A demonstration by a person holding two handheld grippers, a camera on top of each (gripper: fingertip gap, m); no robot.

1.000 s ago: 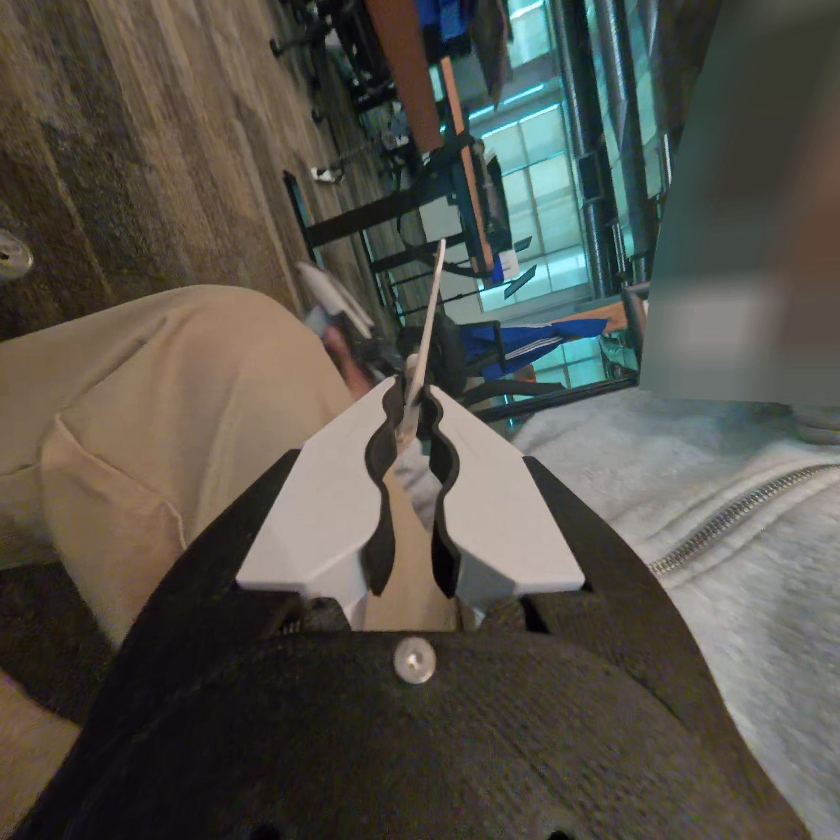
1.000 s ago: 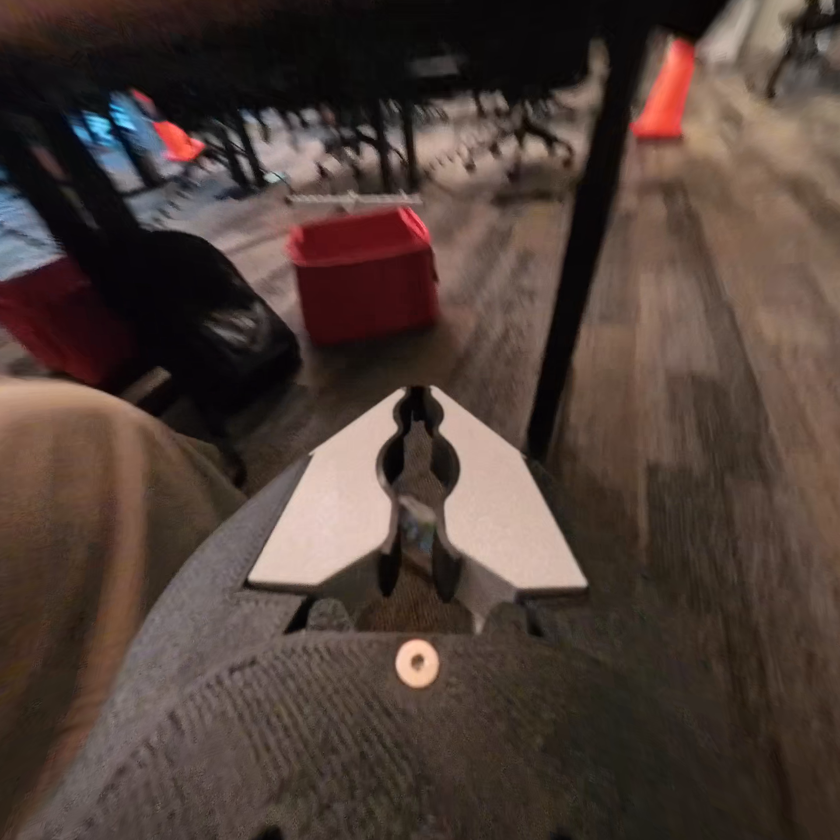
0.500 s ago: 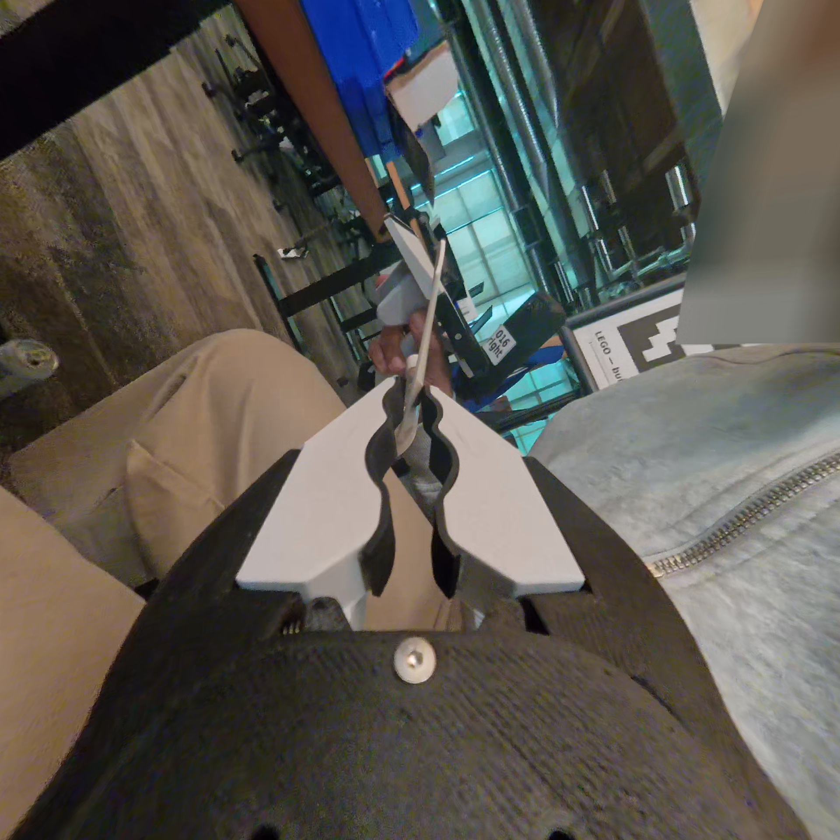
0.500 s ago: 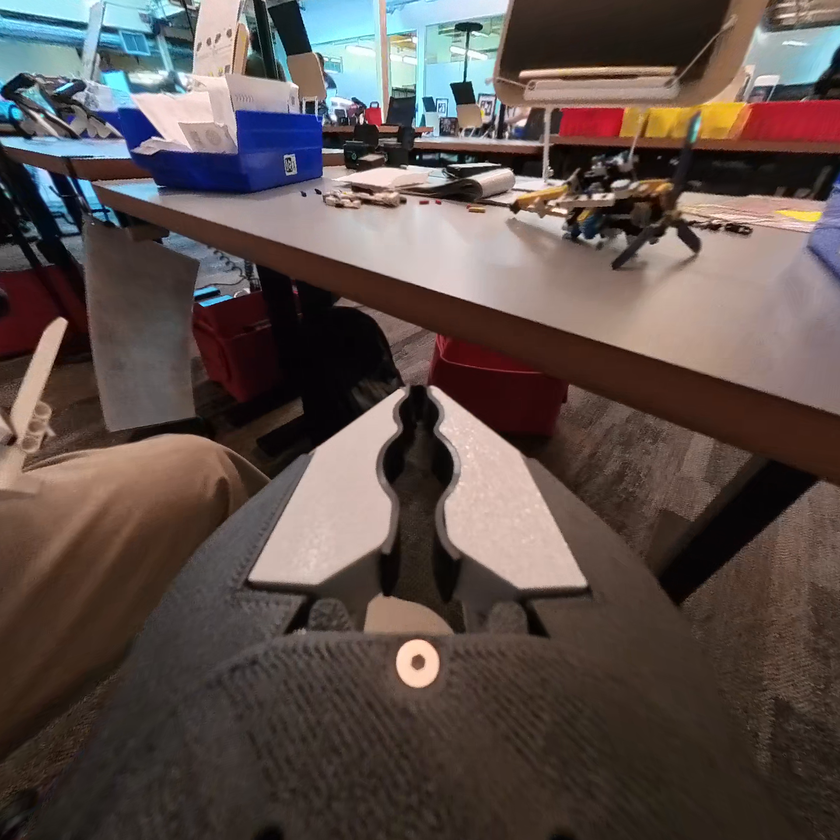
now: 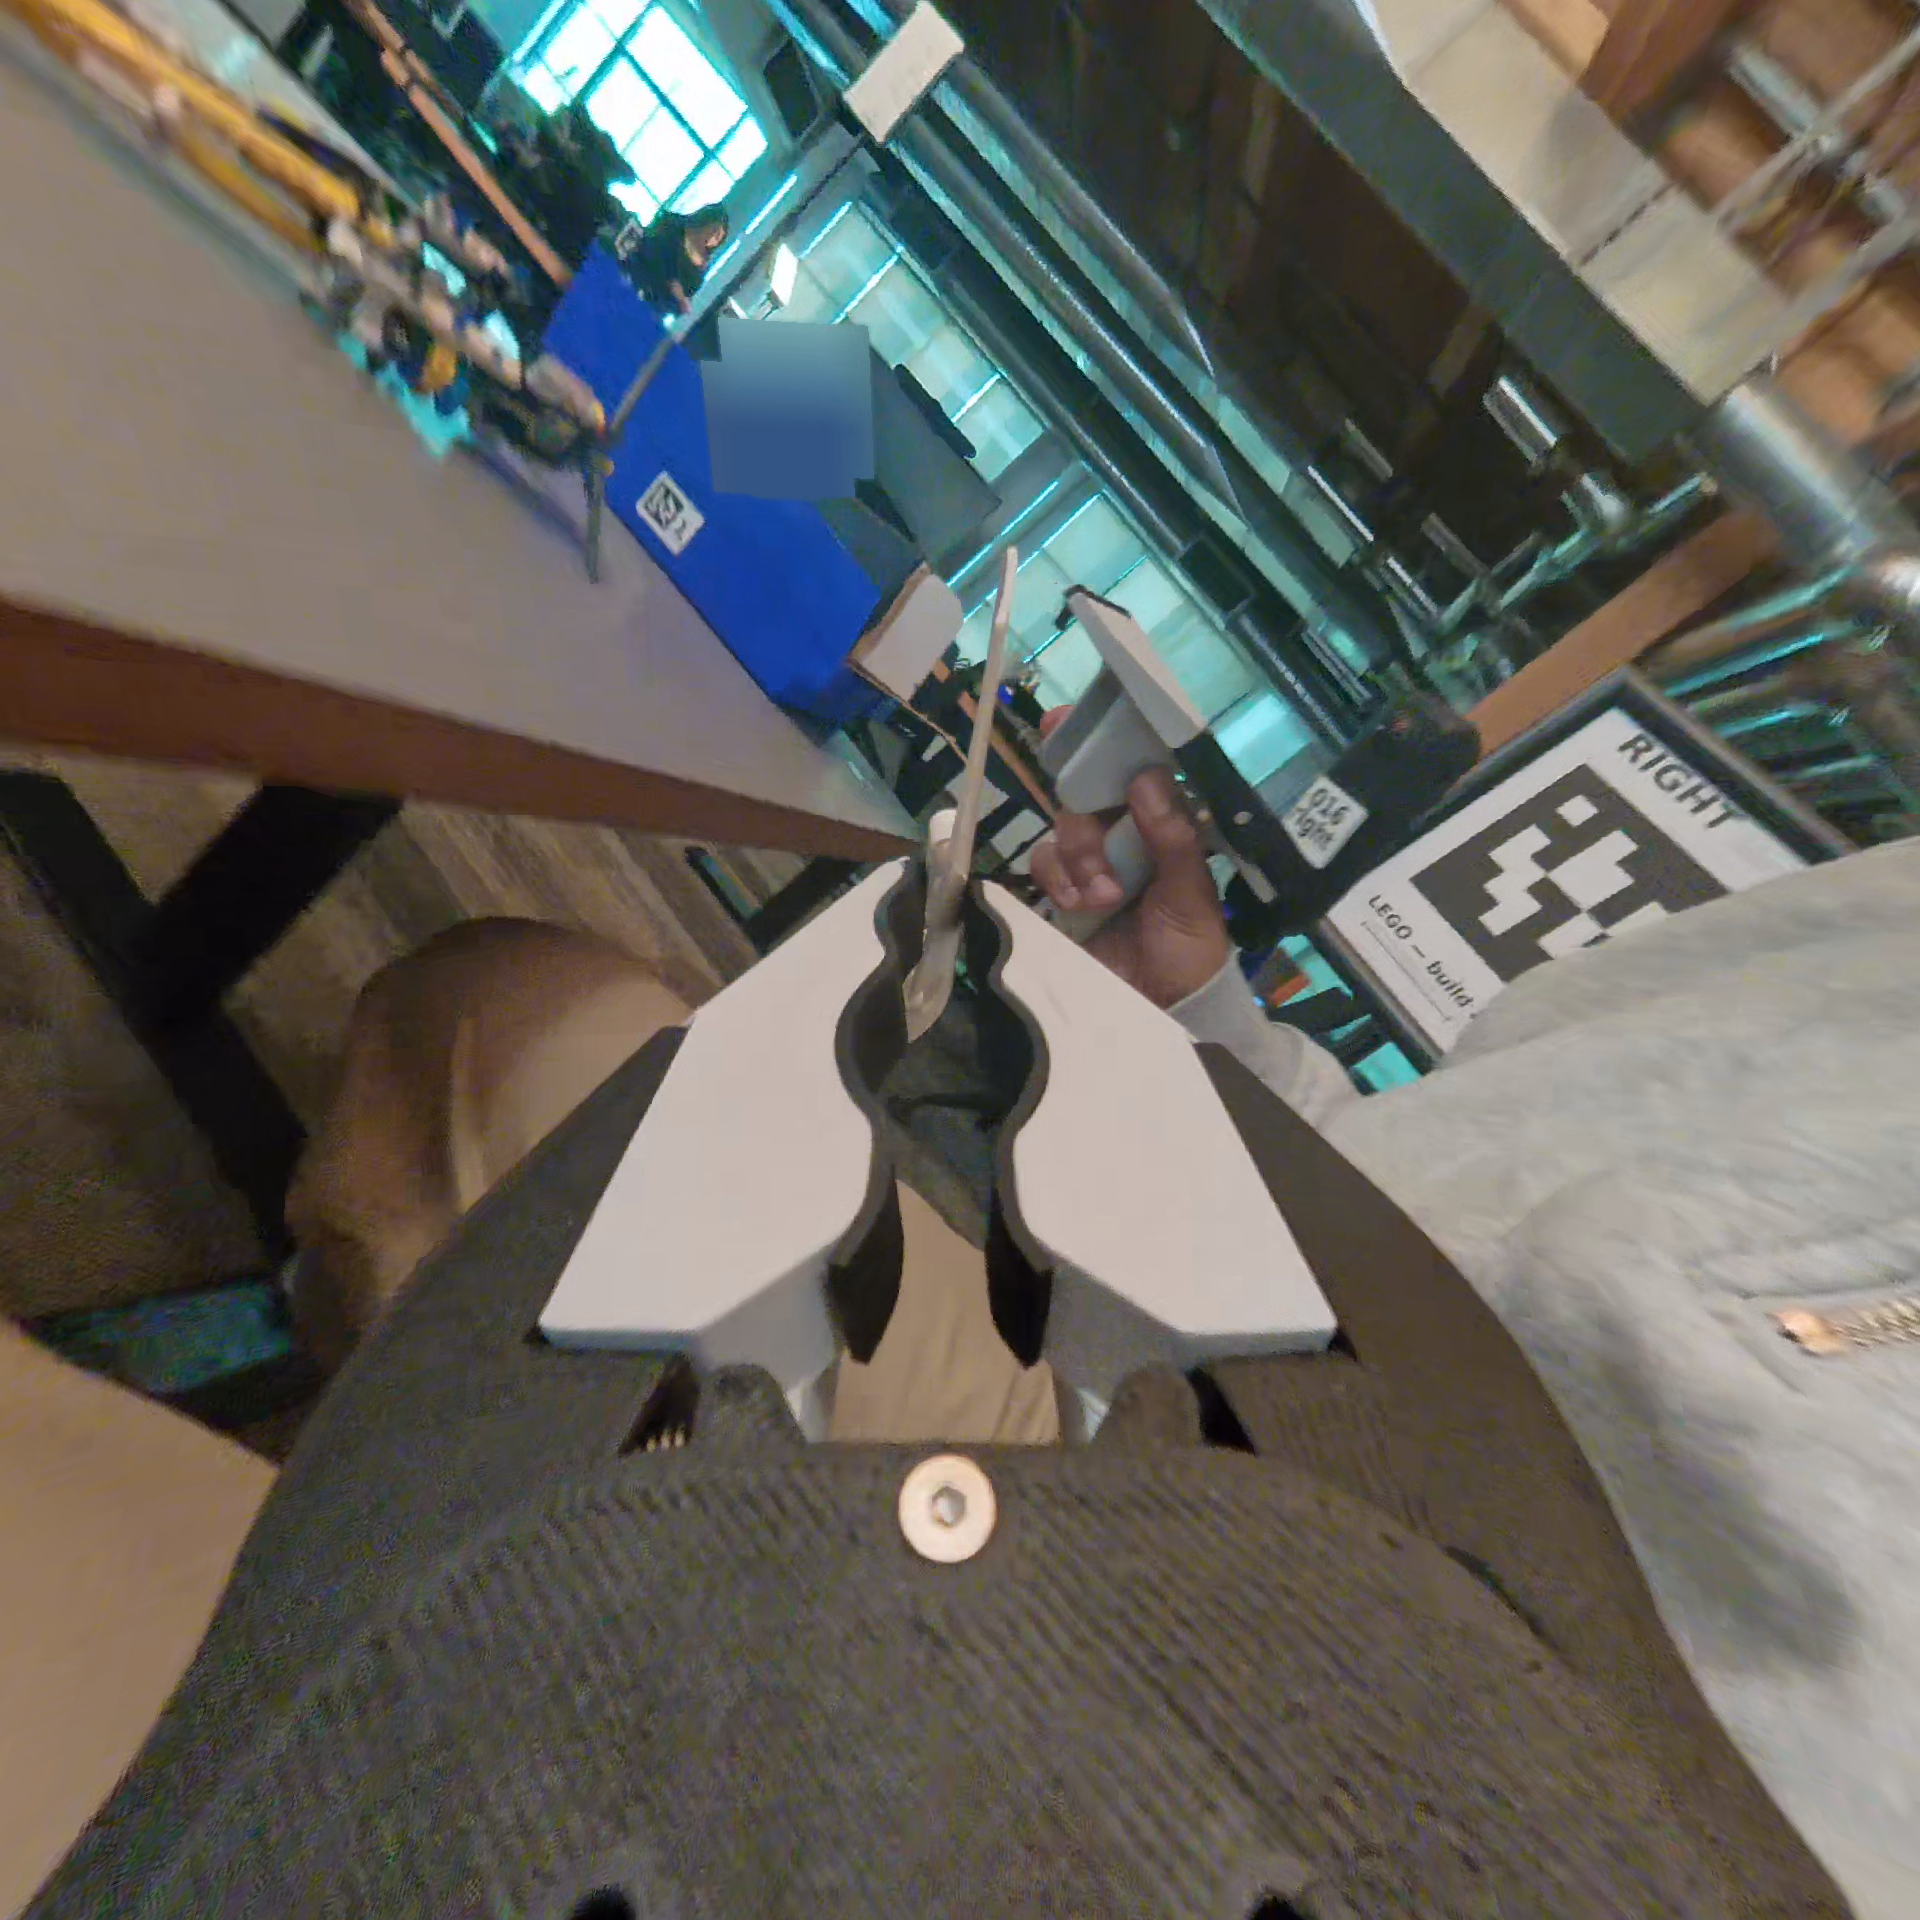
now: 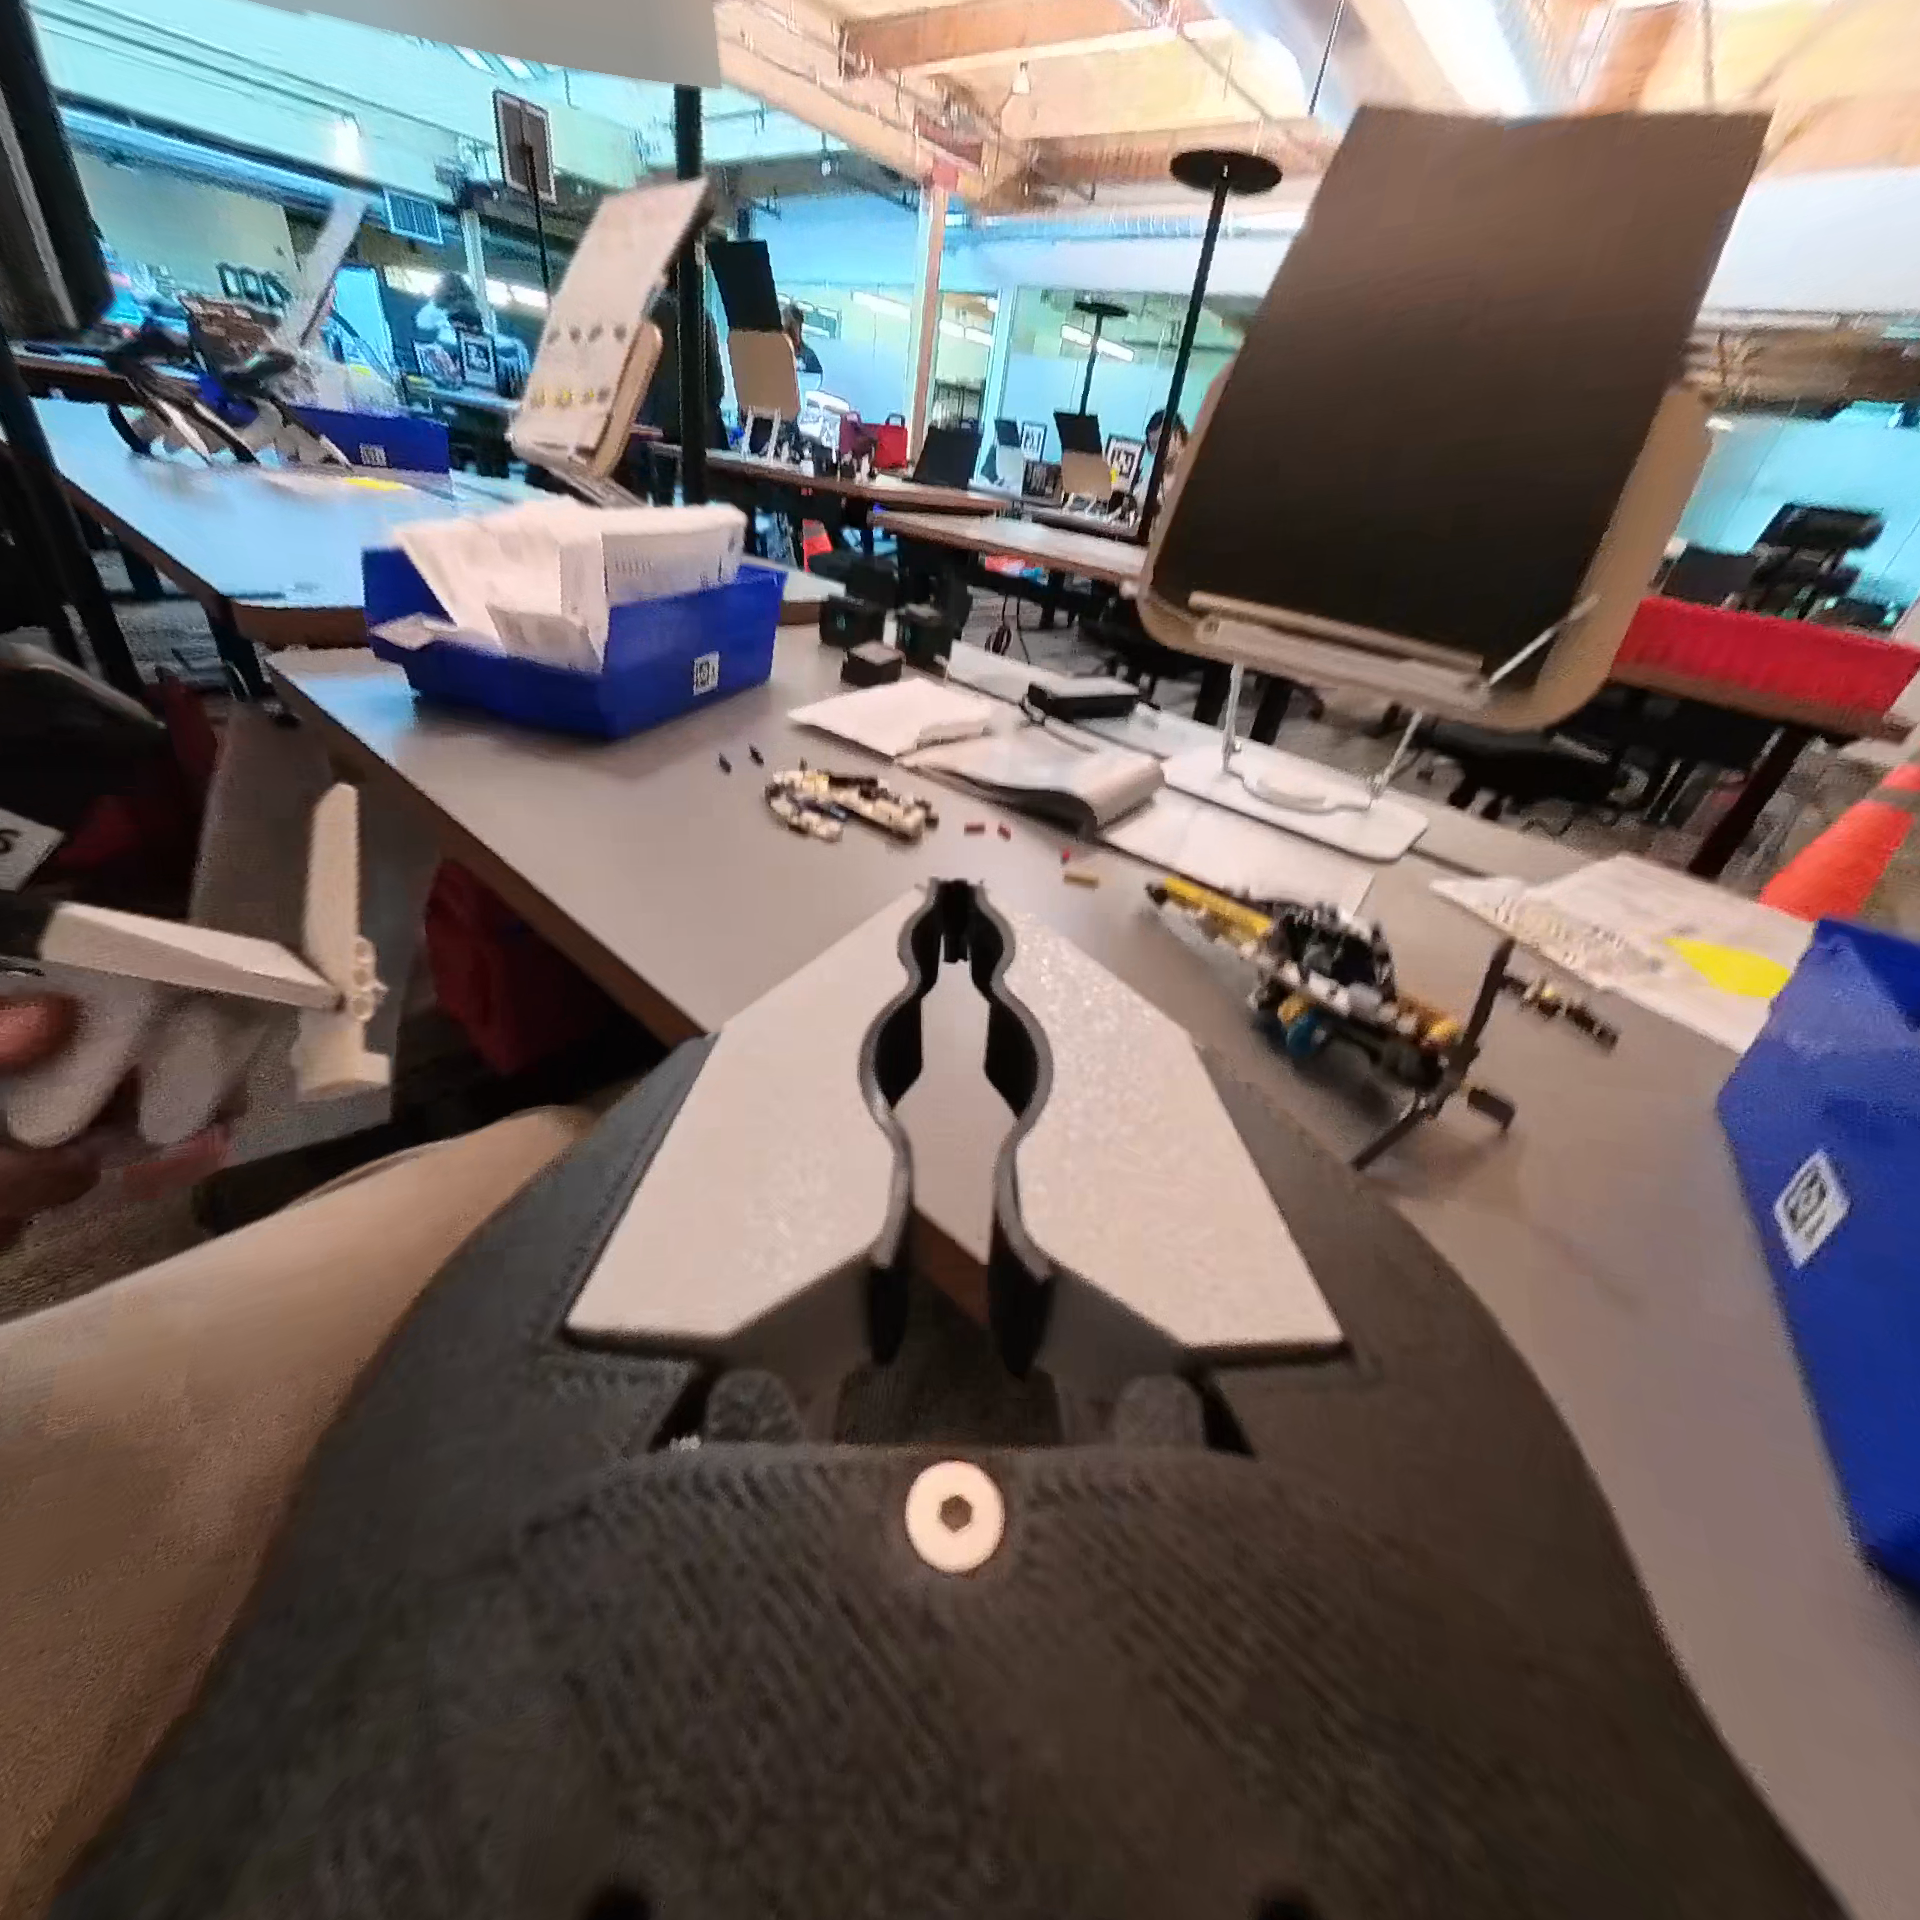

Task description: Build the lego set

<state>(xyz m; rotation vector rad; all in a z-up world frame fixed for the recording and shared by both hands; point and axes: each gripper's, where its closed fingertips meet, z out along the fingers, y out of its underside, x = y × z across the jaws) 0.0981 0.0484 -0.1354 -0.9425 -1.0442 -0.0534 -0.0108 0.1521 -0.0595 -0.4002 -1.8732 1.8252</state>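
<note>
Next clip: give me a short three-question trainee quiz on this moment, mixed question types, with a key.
1. True or false: the left gripper is shut on a long white blade piece.
2. Multiple choice: where is the partly built model? A) in the right gripper; B) on the grey table, right of the right gripper's tips; C) inside the blue bin.
3. Fill in: the blue bin at the table's far left holds white ____.

Key: 1 true. 2 B. 3 papers; the right gripper looks shut on nothing.
</note>
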